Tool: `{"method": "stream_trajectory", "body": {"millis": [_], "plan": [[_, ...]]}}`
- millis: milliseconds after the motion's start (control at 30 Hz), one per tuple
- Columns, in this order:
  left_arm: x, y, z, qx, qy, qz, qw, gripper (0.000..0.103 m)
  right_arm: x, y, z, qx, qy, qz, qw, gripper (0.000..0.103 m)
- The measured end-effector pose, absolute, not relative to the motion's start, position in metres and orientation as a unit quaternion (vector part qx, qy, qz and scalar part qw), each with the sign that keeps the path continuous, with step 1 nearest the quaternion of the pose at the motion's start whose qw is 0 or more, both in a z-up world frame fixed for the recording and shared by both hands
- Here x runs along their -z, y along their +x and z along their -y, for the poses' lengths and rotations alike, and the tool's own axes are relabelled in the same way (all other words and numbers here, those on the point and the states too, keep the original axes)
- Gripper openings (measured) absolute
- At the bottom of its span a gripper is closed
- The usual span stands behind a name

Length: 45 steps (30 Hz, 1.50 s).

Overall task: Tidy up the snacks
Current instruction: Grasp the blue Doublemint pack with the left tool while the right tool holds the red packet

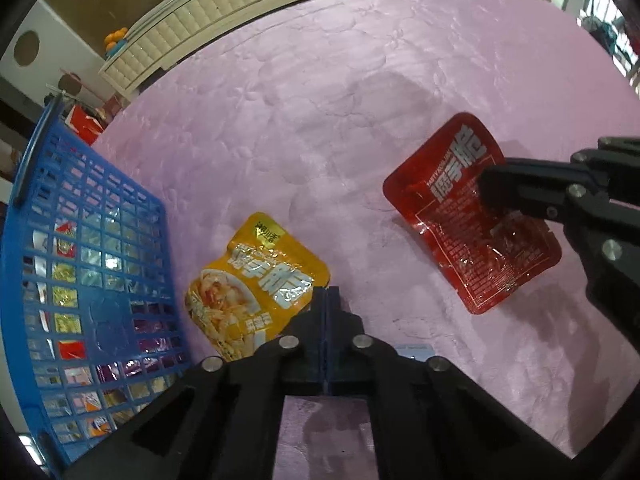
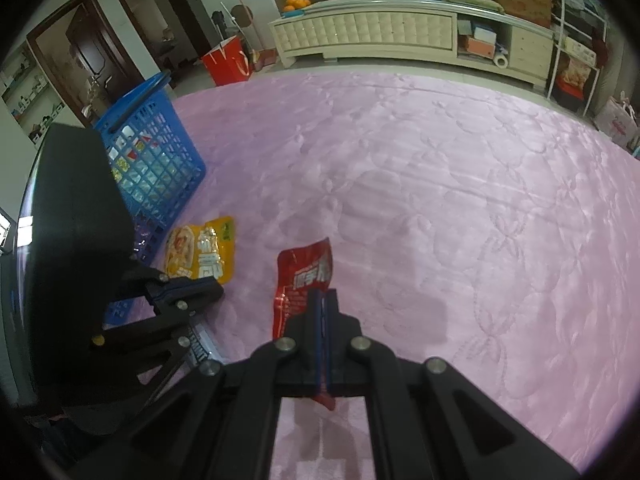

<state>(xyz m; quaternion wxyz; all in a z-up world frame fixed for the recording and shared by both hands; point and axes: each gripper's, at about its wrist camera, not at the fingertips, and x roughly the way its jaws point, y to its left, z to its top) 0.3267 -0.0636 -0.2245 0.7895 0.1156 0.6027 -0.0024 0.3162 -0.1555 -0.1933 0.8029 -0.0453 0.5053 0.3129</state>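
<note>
A red snack pouch [image 2: 298, 284] is pinched between the shut jaws of my right gripper [image 2: 323, 294] and hangs a little above the pink cloth; it also shows in the left wrist view [image 1: 460, 216], with the right gripper [image 1: 486, 190] on it. A yellow snack pouch [image 1: 248, 284] lies flat on the cloth beside the blue basket [image 1: 120, 216]; it also shows in the right wrist view [image 2: 202, 250]. My left gripper [image 1: 327, 294] is shut and empty, its tips just right of the yellow pouch's near edge. The basket [image 2: 160, 120] holds several snack packets.
The pink quilted cloth [image 2: 440, 200] covers the whole work surface. Beyond its far edge stand a cream cabinet [image 2: 368, 36], a red paper bag [image 2: 228, 60] and a white rack [image 2: 576, 52]. The left gripper's body [image 2: 188, 296] sits left of the red pouch.
</note>
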Motion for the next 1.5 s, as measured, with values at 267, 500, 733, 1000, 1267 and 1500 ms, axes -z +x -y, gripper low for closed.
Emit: {"method": "stream_trajectory", "body": {"millis": [267, 500, 733, 1000, 1267, 1500], "plan": [[0.191, 0.304, 0.061, 0.011, 0.102, -0.556, 0.825, 0.000, 0.183, 0.312, 0.158, -0.314, -0.044, -0.496, 0.808, 0.003], [0.182, 0.296, 0.057, 0.027, 0.119, -0.555, 0.823, 0.000, 0.178, 0.307, 0.157, -0.310, -0.049, -0.492, 0.812, 0.003], [0.164, 0.284, 0.061, 0.040, 0.079, -0.550, 0.830, 0.004, 0.168, 0.302, 0.158, -0.319, -0.046, -0.482, 0.815, 0.003], [0.171, 0.275, 0.056, -0.016, 0.012, -0.567, 0.824, 0.063, 0.173, 0.300, 0.165, -0.316, -0.047, -0.489, 0.812, 0.003], [0.195, 0.275, 0.047, -0.118, -0.076, -0.576, 0.805, 0.063, 0.172, 0.295, 0.169, -0.327, -0.047, -0.486, 0.809, 0.003], [0.210, 0.287, 0.034, -0.171, -0.117, -0.576, 0.790, 0.063, 0.181, 0.296, 0.171, -0.321, -0.058, -0.496, 0.805, 0.003]]}}
